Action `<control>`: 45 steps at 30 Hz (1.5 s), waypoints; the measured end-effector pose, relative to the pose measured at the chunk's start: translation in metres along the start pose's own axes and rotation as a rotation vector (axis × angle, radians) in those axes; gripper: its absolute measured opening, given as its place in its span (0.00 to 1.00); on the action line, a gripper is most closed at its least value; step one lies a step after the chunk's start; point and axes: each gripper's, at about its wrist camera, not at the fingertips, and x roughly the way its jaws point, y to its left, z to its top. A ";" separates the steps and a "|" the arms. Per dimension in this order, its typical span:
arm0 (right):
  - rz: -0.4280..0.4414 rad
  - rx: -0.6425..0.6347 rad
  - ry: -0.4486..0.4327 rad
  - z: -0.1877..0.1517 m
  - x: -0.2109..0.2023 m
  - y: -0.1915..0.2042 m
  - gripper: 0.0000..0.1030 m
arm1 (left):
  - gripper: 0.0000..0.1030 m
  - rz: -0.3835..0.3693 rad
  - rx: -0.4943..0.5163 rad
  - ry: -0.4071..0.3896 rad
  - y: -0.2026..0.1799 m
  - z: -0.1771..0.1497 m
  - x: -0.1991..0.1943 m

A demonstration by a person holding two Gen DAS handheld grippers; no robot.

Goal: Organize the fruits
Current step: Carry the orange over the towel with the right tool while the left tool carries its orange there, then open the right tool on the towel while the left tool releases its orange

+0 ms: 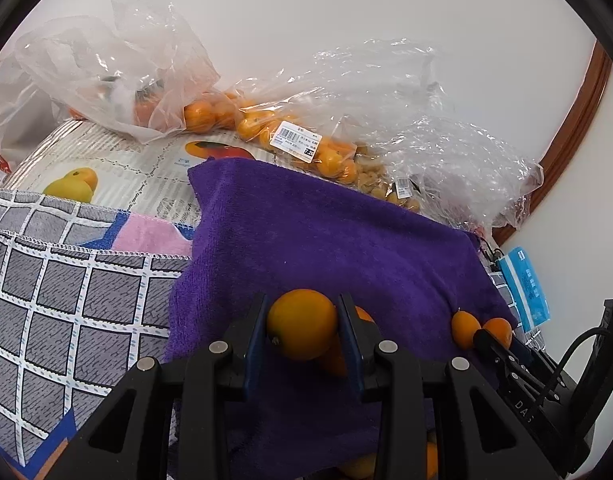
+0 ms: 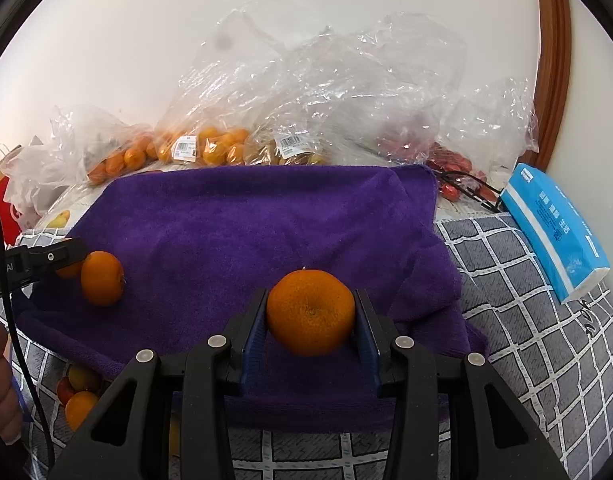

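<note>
From the left wrist we see the left tongs (image 1: 302,324) clamped on a smooth orange (image 1: 301,323), their blue pads pressed against its two sides, held over the near edge of the purple towel (image 1: 326,240). Its stem nub points down and to the left, so its axis runs aslant. Only this view shows the fruit-printed sheet (image 1: 146,168) at the far left, beyond the checked cloth (image 1: 66,300), and a second orange partly hidden behind the right pad. At the right edge the right tongs (image 1: 482,334) show with fruit at their tip.

From the right wrist we see the right tongs (image 2: 310,314) gripping a mandarin (image 2: 310,312) between their pads, over the towel's near edge. It is squat, its dimple facing the camera. Only this view shows the blue tissue pack (image 2: 554,232) whole at the right, red fruit in the plastic bags (image 2: 346,100) along the far edge, and loose fruit (image 2: 80,396) at the near left corner beside a hand (image 2: 2,392).
</note>
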 end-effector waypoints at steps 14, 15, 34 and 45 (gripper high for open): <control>-0.013 -0.009 0.001 0.000 0.001 0.000 0.40 | 0.31 -0.010 0.009 0.005 -0.001 0.000 0.001; -0.013 -0.009 -0.001 0.000 0.000 0.000 0.40 | 0.32 -0.007 0.010 0.004 -0.001 0.000 0.001; -0.043 -0.002 -0.059 0.000 -0.010 0.002 0.54 | 0.52 -0.007 0.061 -0.052 -0.011 0.000 -0.012; -0.083 0.006 -0.085 0.002 -0.014 -0.002 0.54 | 0.52 0.040 0.074 -0.118 -0.017 -0.002 -0.021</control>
